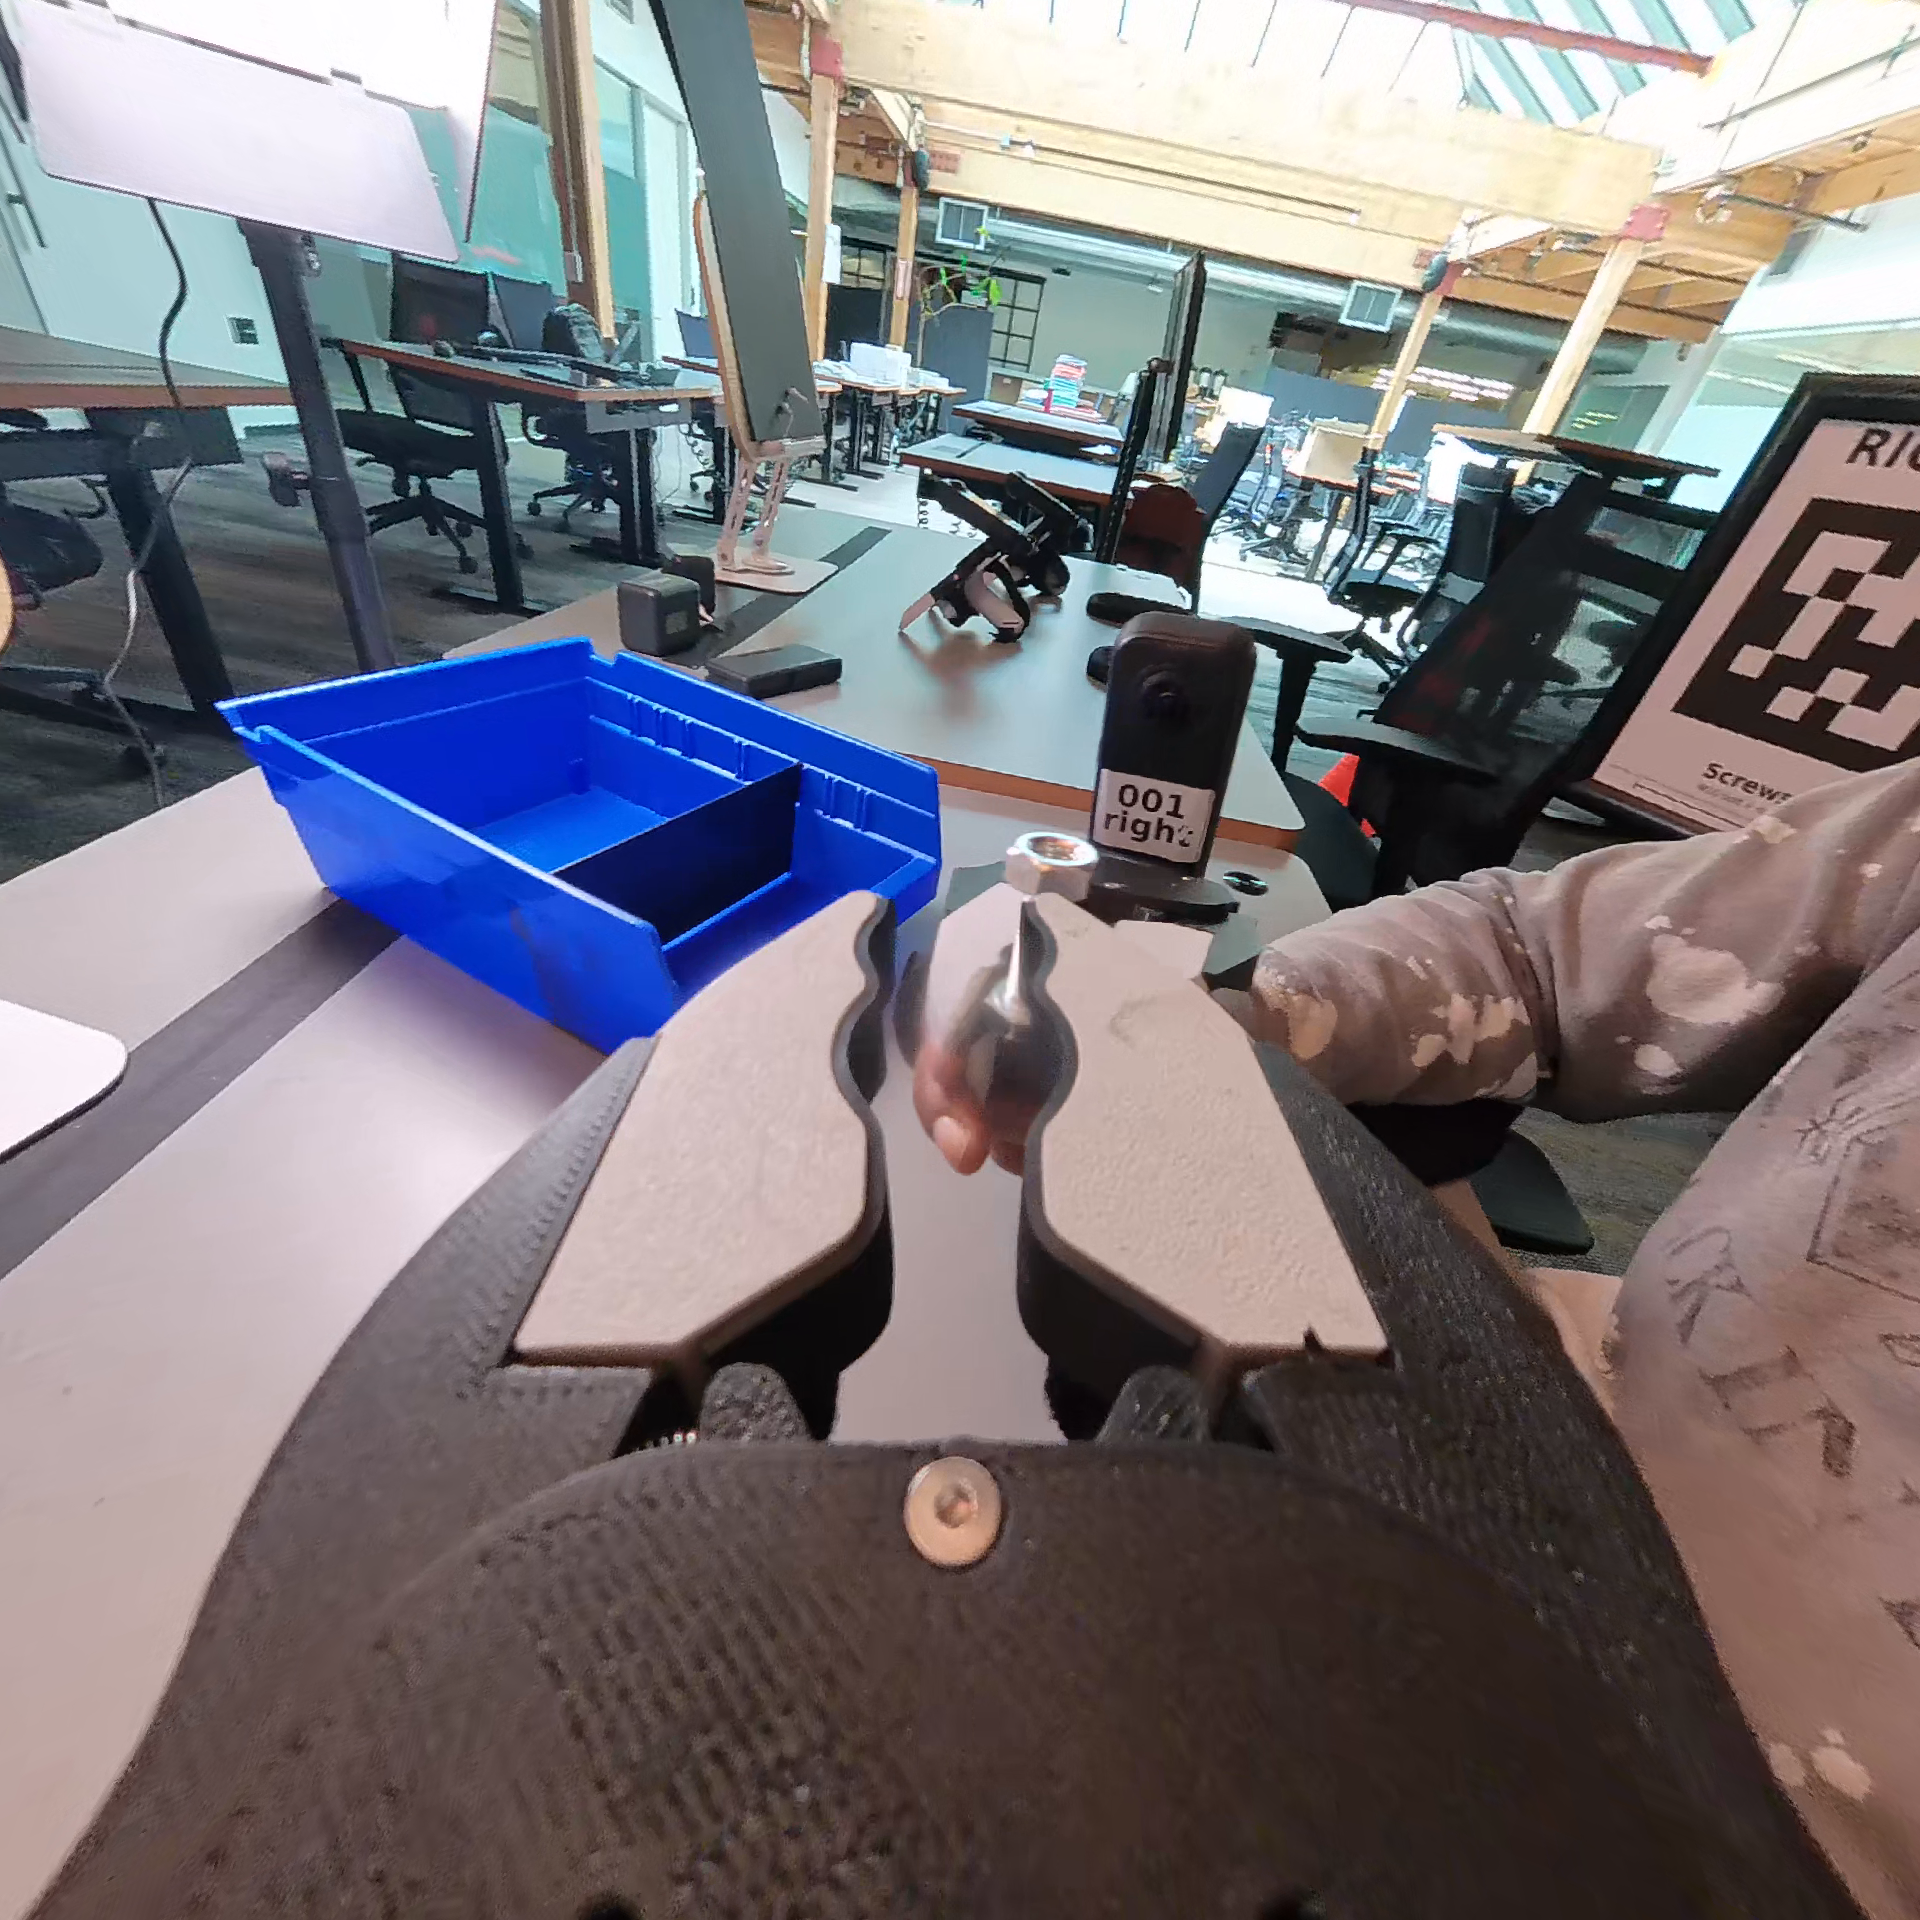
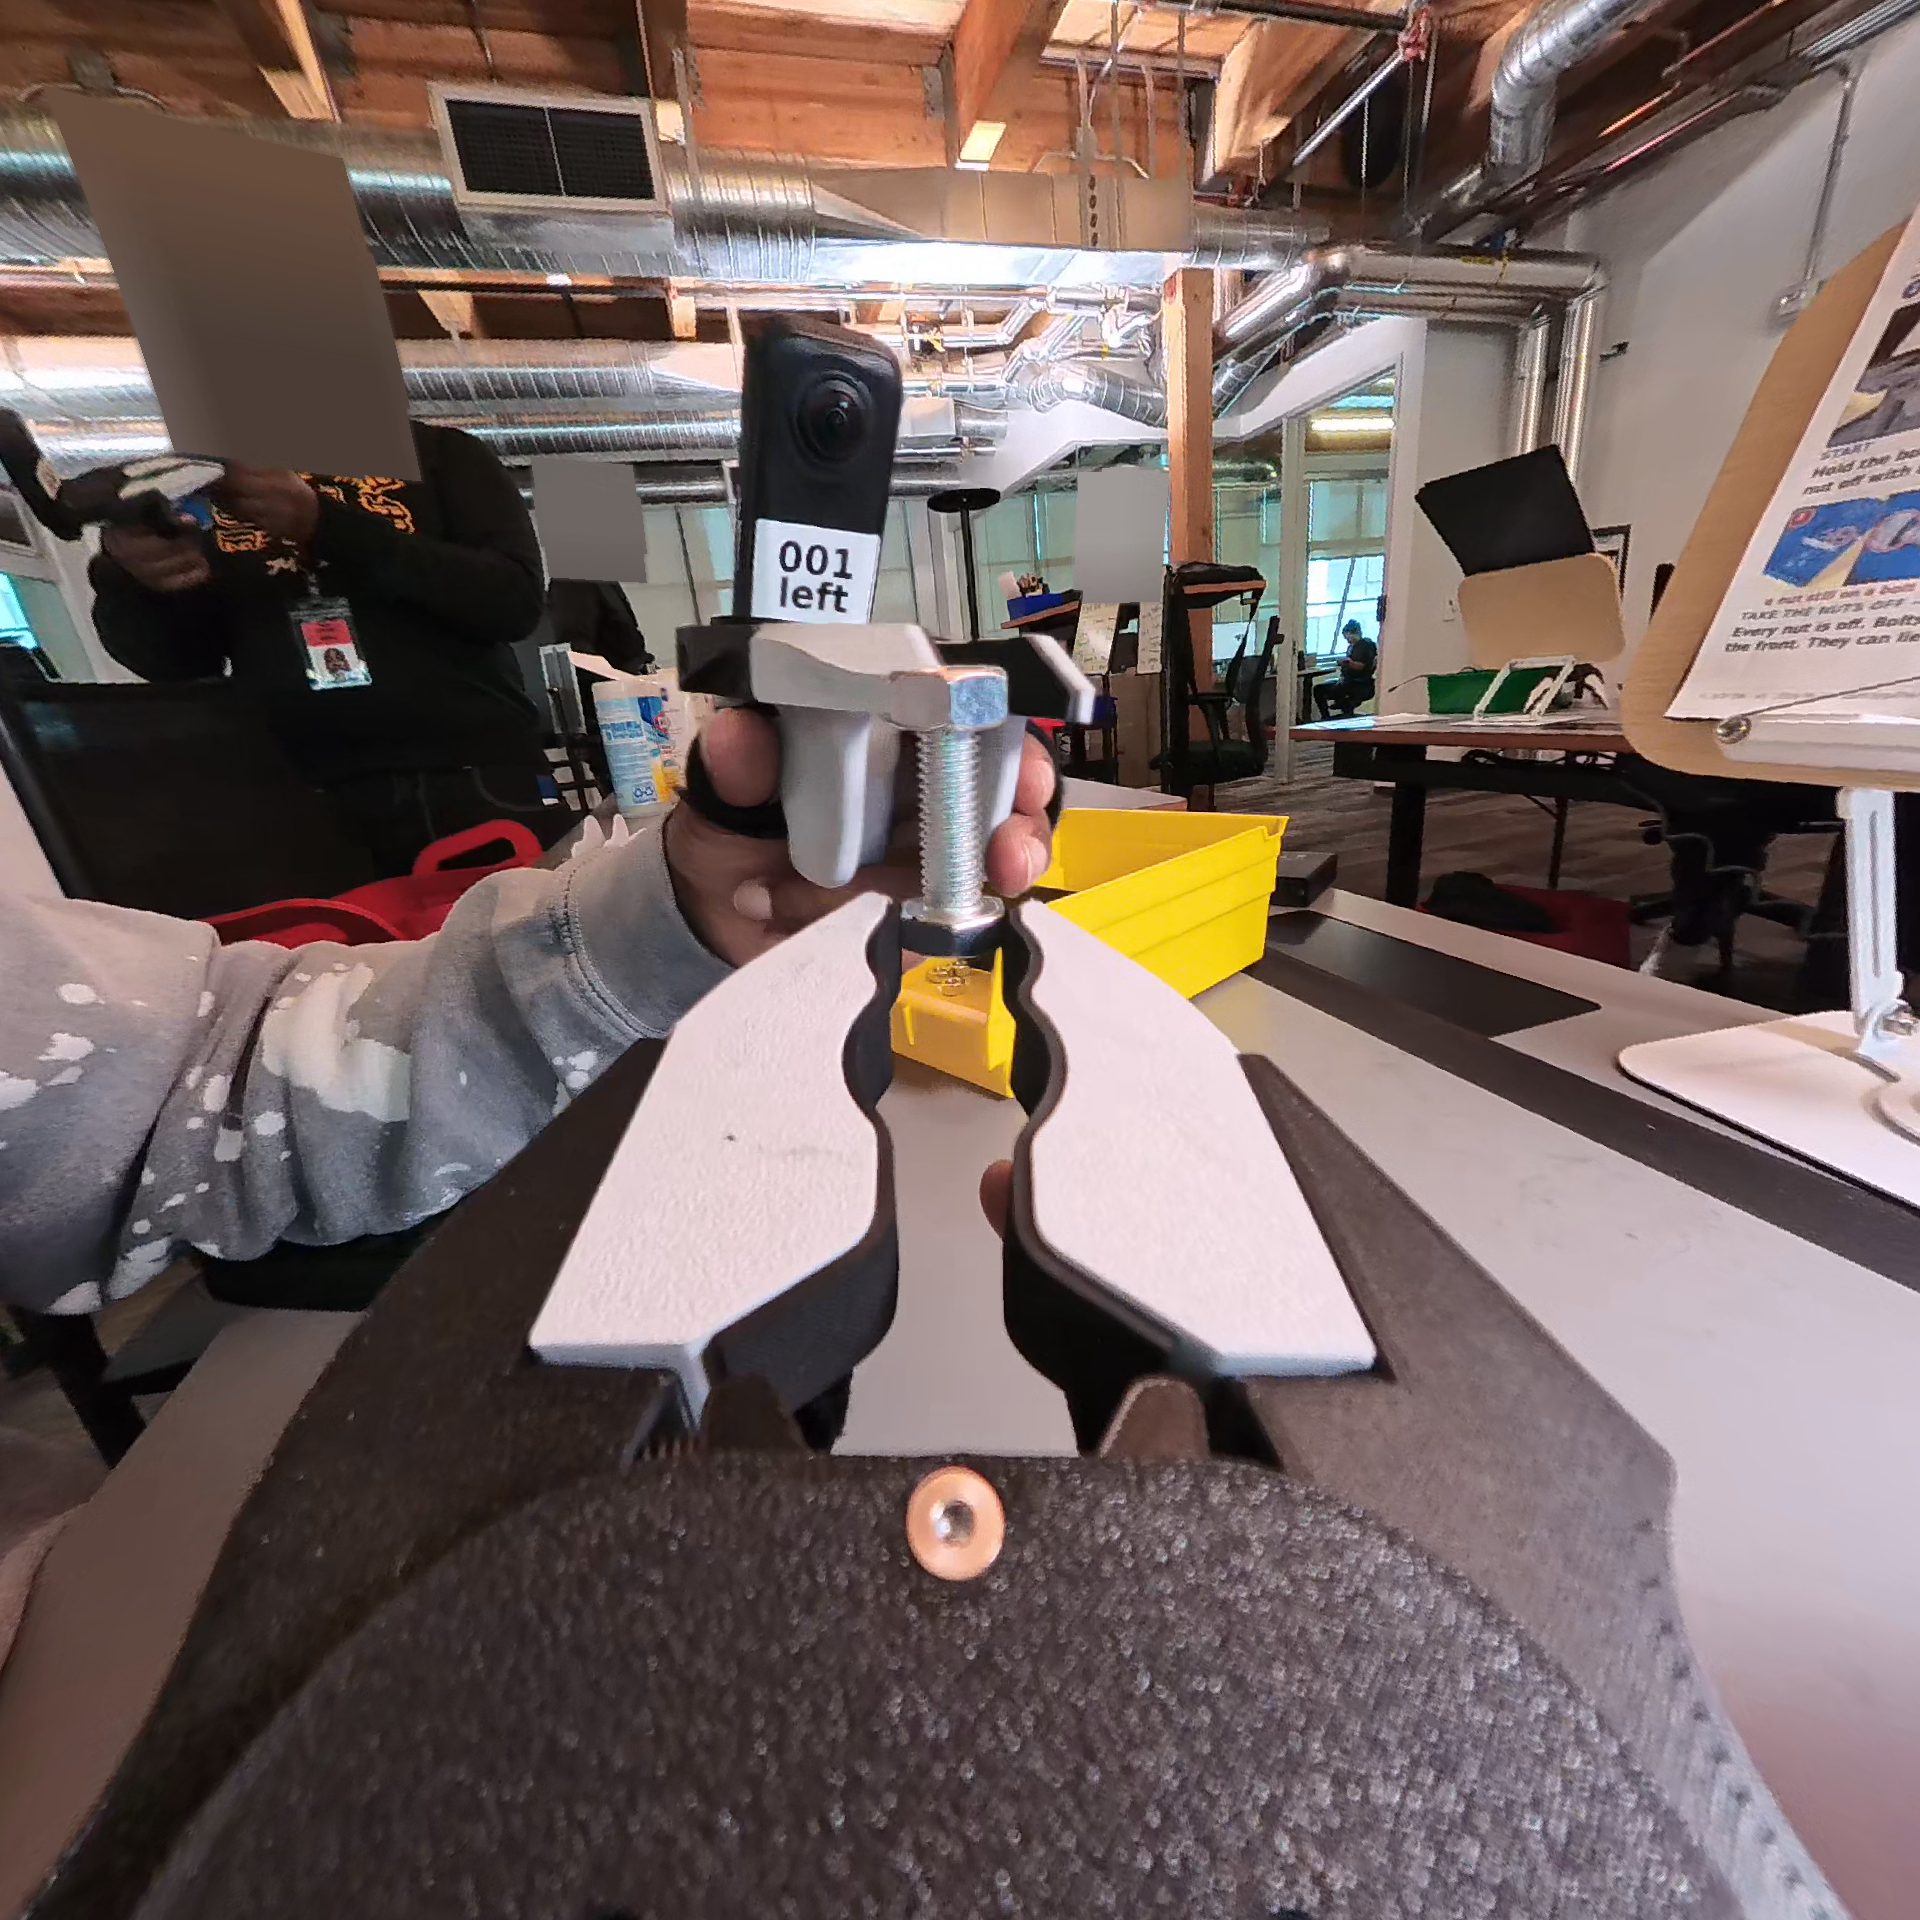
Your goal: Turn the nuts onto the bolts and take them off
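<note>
Right gripper (image 2: 951, 930) jaws clamped on hexagonal steel nut (image 2: 951, 925), left gripper (image 1: 914, 914) jaws around threaded zinc-plated bolt's (image 2: 954, 805) head.

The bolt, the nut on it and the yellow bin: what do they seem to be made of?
The bolt looks like bright plated steel: silvery, shiny threads and hex head.

The nut looks like the same plated metal, though it is partly shadowed between the right gripper's fingertips.

The yellow bin looks like moulded plastic: one even colour, smooth, slightly glossy walls, rounded rim.
</note>
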The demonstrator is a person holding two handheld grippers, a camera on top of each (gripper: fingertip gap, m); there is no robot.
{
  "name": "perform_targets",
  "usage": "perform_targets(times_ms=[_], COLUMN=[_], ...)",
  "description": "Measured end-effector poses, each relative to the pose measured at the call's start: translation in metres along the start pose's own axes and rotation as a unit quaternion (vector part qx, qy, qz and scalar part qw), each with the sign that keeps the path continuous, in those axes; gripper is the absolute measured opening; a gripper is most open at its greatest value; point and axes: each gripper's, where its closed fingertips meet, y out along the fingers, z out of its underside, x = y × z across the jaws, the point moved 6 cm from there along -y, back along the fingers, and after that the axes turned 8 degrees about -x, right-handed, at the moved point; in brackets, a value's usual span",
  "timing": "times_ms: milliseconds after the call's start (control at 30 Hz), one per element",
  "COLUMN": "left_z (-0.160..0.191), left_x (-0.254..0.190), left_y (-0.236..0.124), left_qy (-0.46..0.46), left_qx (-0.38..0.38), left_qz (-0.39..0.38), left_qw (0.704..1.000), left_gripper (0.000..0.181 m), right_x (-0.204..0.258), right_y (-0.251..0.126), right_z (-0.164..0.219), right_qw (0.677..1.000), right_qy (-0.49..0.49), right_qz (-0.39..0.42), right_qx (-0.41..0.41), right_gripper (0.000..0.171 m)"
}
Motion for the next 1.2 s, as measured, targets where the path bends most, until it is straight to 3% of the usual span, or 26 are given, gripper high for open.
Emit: perform_targets(times_ms=[167,300,533,667,767,1000,1200], left_z=[0.005,0.001,0.001,0.003,0.001,0.002,0.002], left_x=[-0.007,0.005,-0.01,-0.006,0.008,-0.007,0.001], left_y=[0.009,0.002,0.008,0.011,0.001,0.01,0.007], left_qy=[-0.003,0.005,-0.011,-0.006,0.009,-0.017,-0.017], left_qx=[0.005,-0.005,-0.012,-0.008,-0.013,-0.026,-0.019], left_qz=[0.019,-0.025,0.025,0.009,-0.047,0.016,0.001], left_qw=[1.0,1.0,1.0,1.0,0.999,0.999,1.0], left_gripper=[0.029,0.019,0.031,0.03,0.02,0.03,0.033], right_x=[0.0,0.002,-0.001,0.0,-0.002,-0.004,-0.004], right_y=[0.001,-0.001,0.001,0.0,-0.003,-0.001,-0.003], right_z=[0.003,-0.002,0.001,0.0,-0.008,-0.002,-0.007], right_qw=[1.0,1.0,1.0,1.0,0.999,1.0,0.998], right_qy=[-0.002,0.004,-0.001,0.007,0.022,0.021,0.05], right_qz=[0.005,-0.007,0.006,0.003,-0.01,-0.001,-0.017], right_qx=[0.009,-0.005,0.007,0.0,-0.021,-0.008,-0.035], right_gripper=[0.018,0.018,0.018,0.018,0.018,0.018,0.018])
